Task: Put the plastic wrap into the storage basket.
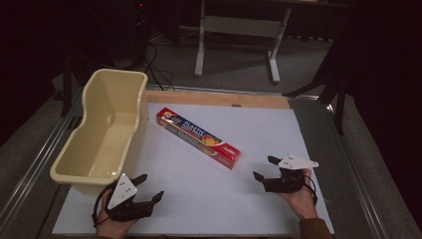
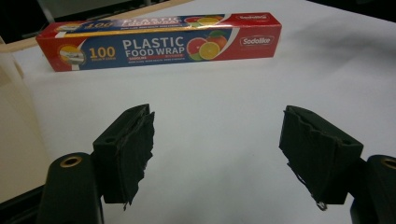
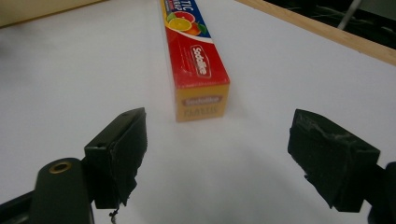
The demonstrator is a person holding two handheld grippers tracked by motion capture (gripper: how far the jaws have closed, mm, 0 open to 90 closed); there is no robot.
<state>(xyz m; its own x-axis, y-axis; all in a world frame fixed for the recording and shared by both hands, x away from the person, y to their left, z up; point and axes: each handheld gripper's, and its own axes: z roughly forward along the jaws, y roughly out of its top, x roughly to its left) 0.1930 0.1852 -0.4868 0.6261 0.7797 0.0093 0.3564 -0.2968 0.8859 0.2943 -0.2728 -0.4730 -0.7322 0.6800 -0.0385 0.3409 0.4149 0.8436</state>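
Observation:
A long red and blue box of plastic food wrap point(image 1: 199, 137) lies slantwise in the middle of the white table top point(image 1: 209, 199). My left gripper point(image 1: 150, 186) rests near the front left, open and holding nothing. In the left gripper view its jaws stand wide apart, and the box point(image 2: 159, 43) lies broadside beyond them. My right gripper point(image 1: 265, 168) sits at the front right, open too, with nothing between its fingers. In the right gripper view the box's near end point(image 3: 201, 102) lies just ahead, between the spread jaws.
A cream plastic tub point(image 1: 105, 130) stands along the table's left side, its inside bare. A wooden strip point(image 1: 219, 98) borders the far edge. White frame legs point(image 1: 239, 35) stand on the floor behind. Metal rails point(image 1: 40, 154) flank the table.

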